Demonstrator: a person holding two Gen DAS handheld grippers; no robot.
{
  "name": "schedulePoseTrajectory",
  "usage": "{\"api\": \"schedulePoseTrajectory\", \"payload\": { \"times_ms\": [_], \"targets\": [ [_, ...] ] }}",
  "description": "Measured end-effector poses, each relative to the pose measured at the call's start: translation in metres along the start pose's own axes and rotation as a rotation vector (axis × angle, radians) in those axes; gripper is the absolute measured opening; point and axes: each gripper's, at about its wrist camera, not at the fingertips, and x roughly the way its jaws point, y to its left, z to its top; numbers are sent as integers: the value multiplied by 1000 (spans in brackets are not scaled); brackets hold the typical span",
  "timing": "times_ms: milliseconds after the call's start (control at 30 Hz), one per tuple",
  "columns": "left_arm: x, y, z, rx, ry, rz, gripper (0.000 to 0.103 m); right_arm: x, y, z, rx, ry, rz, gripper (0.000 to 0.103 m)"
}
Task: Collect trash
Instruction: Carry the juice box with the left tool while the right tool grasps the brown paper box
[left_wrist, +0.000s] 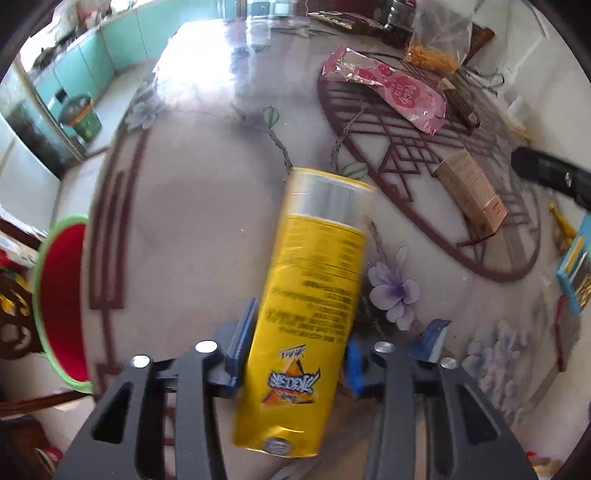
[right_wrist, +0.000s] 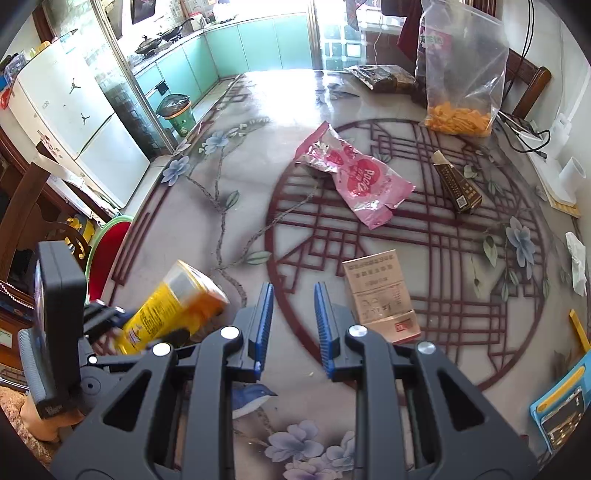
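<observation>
Table edge (right_wrist: 155, 206): left, red bin (right_wrist: 107, 251) just beyond (contents unseen).
Left gripper (left_wrist: 295, 332): pads clamp yellow can (left_wrist: 306, 295).
Right gripper (right_wrist: 293, 325): narrow gap, empty.

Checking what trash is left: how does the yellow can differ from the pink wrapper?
The yellow can is rigid and round; the pink wrapper is flat, crumpled and torn open. The can sits between the fingers of the left gripper, tilted; the wrapper lies loose, far out on the table. Both look like empty snack packaging.
</observation>
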Motion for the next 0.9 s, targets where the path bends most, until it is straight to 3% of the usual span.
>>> {"api": "schedulePoseTrajectory", "payload": {
  "times_ms": [333, 900],
  "targets": [
    [-44, 39, 6, -52, -126, -44, 35, -2, 31, 0, 18, -10, -23, 23],
    [-102, 139, -23, -131, -228, -14, 35, 10, 156, 7, -94, -20, 27, 23]
  ]
}}
